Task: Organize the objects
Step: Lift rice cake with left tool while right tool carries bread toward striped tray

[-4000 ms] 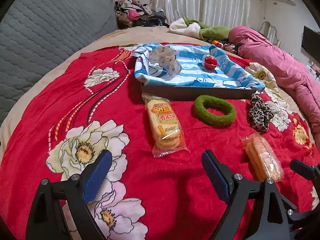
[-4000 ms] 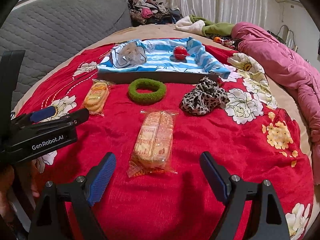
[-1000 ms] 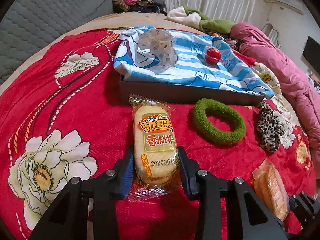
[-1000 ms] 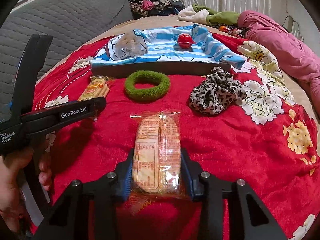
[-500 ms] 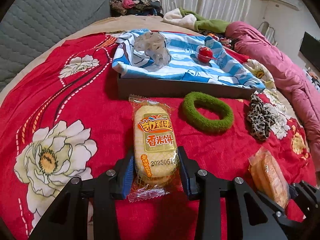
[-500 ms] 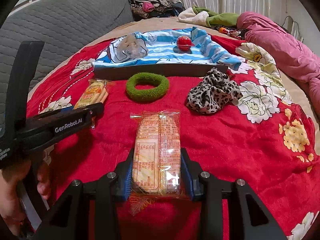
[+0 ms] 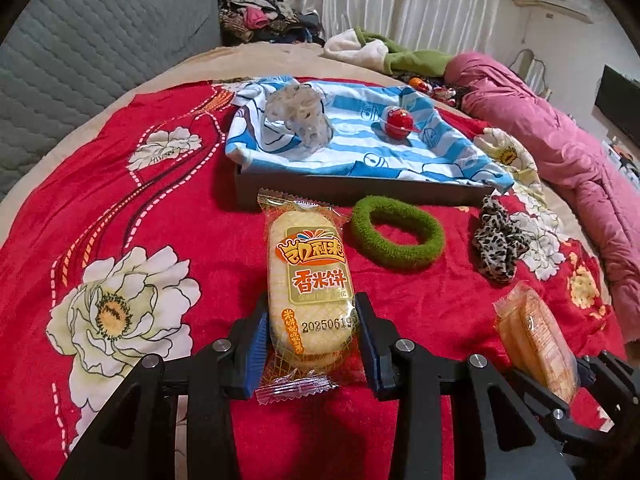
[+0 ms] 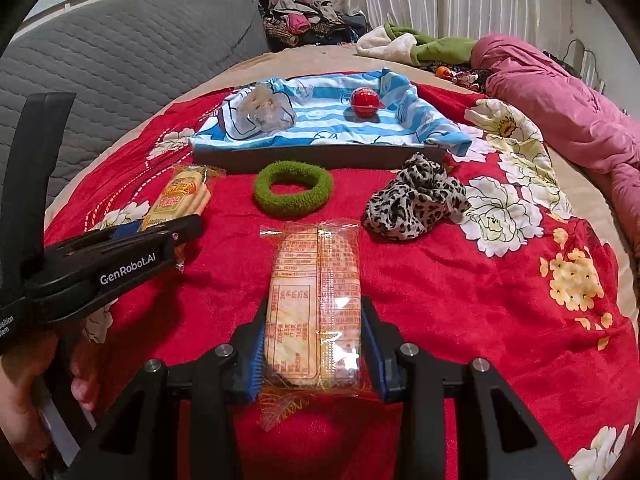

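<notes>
left hand-held gripper [image 7: 310, 346]: clenched on the rice cracker pack [image 7: 310, 288], blue pads pressed against both long sides of its near end.

rice cracker pack: pale yellow oval cracker in clear wrap, orange and gold label with Chinese characters, a date stamp near my end. It sticks straight out ahead of the fingers, over the red floral blanket [image 7: 120, 240].

right hand-held gripper [image 8: 314, 350]: also clamped, on the second snack pack [image 8: 316, 300]. This one is back side up, all small orange print and a seam down the middle.

ahead of both grippers: green fuzzy ring [image 7: 398, 237], leopard scrunchie [image 7: 498, 246] off to the right of it, then the dark tray [image 7: 360, 196] lined with a blue striped cloth [image 7: 360, 148].

in the tray: a lotus-root-looking thing [image 7: 298, 118] on the left and a red ball [image 7: 400, 122] on the right.

vs half a second ago: I'm seeing the same grip on both packs, and the tray and ring sit a bit further ahead in the left view.

vs four seconds ago: both grippers were wide open with the packs lying loose on the blanket.

view differences: only the left camera shows the cracker's front label. Only the right camera shows my hand [image 8: 24, 392] on the left tool's handle, plus the left gripper side-on with its pack.
</notes>
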`<control>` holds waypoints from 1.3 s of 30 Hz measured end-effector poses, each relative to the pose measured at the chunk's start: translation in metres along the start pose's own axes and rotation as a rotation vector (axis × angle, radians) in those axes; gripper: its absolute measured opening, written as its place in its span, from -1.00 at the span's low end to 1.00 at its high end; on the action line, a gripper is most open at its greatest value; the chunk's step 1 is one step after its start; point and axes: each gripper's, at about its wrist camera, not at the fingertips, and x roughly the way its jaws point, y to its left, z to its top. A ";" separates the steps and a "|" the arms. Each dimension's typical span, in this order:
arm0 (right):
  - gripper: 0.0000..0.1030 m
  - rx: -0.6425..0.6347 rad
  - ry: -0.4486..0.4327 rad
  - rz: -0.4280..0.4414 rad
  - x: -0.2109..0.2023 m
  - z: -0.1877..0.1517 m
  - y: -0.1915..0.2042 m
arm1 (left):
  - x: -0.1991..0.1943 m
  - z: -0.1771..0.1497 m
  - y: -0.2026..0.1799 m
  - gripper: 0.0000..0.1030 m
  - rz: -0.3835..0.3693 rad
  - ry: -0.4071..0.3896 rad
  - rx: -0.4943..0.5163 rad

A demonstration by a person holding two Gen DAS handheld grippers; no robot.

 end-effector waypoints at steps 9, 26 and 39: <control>-0.21 0.001 -0.036 0.003 -0.018 0.004 0.000 | -0.020 0.001 -0.003 -0.21 0.001 -0.028 0.011; -0.21 0.012 -0.120 -0.004 -0.059 0.006 -0.007 | -0.069 0.003 -0.020 -0.21 0.012 -0.106 0.037; -0.21 0.019 -0.195 -0.017 -0.090 0.013 -0.014 | -0.108 0.006 -0.042 -0.21 0.016 -0.185 0.083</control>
